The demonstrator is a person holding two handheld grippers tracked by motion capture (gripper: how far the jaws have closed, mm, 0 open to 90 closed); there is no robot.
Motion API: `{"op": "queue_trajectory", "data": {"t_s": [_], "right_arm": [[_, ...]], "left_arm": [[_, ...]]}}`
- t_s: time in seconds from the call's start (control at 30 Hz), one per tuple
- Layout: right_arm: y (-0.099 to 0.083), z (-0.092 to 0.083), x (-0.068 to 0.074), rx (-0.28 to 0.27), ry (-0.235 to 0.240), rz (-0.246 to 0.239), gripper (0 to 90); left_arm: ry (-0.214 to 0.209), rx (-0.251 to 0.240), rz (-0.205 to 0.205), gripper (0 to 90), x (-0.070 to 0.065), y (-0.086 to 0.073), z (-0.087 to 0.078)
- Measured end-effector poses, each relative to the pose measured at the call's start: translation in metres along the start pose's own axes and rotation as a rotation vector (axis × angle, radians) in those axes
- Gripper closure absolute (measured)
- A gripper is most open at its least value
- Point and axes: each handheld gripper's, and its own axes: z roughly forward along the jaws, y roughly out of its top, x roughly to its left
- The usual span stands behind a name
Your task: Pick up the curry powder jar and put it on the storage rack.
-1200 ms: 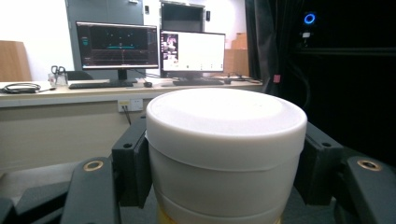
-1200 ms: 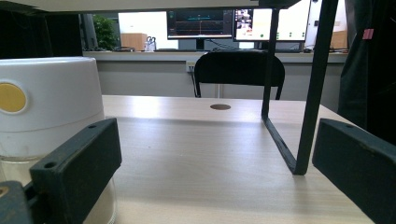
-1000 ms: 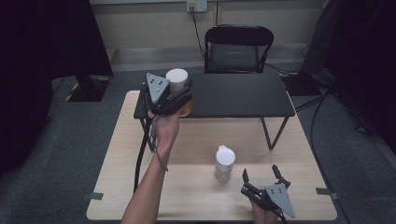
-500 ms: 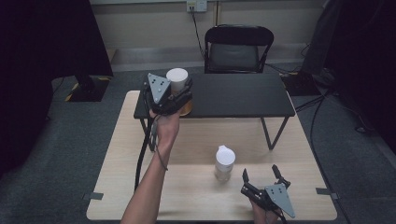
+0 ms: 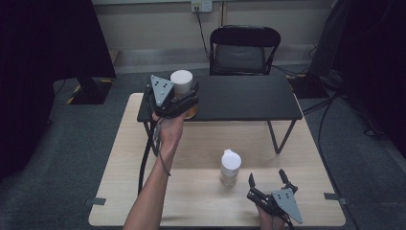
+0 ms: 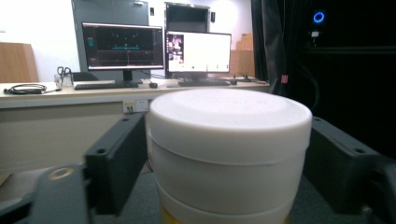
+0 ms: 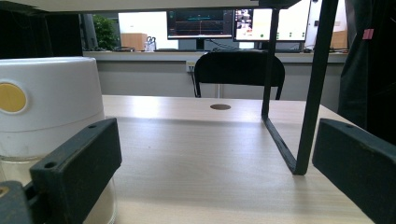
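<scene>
A white-lidded jar [image 5: 181, 81] with a yellowish base stands on the left end of the black raised shelf [image 5: 239, 98]. My left gripper [image 5: 186, 98] reaches around it from the near side. In the left gripper view the jar [image 6: 229, 154] sits between the two jaws, which have just been opening and stand close beside its lid. A clear jar with a white cap [image 5: 230, 165] stands on the wooden table [image 5: 201, 139]. My right gripper [image 5: 266, 175] rests open just to its right at the front edge. In the right gripper view that jar [image 7: 46, 102] is behind the left jaw.
The black shelf stands on thin metal legs [image 7: 308, 93] over the back of the wooden table. A black chair [image 5: 244, 50] stands behind it. Cables trail on the grey floor at the right. Monitors line a desk by the far wall [image 6: 159, 51].
</scene>
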Motion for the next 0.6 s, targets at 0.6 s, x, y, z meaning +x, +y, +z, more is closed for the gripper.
{"op": "queue_trajectory", "data": {"t_s": [0.6], "right_arm": [[0.000, 0.000, 0.000, 0.000, 0.000, 0.000, 0.0]], "left_arm": [[0.021, 0.002, -0.024, 0.0, -0.001, -0.002, -0.014]]}}
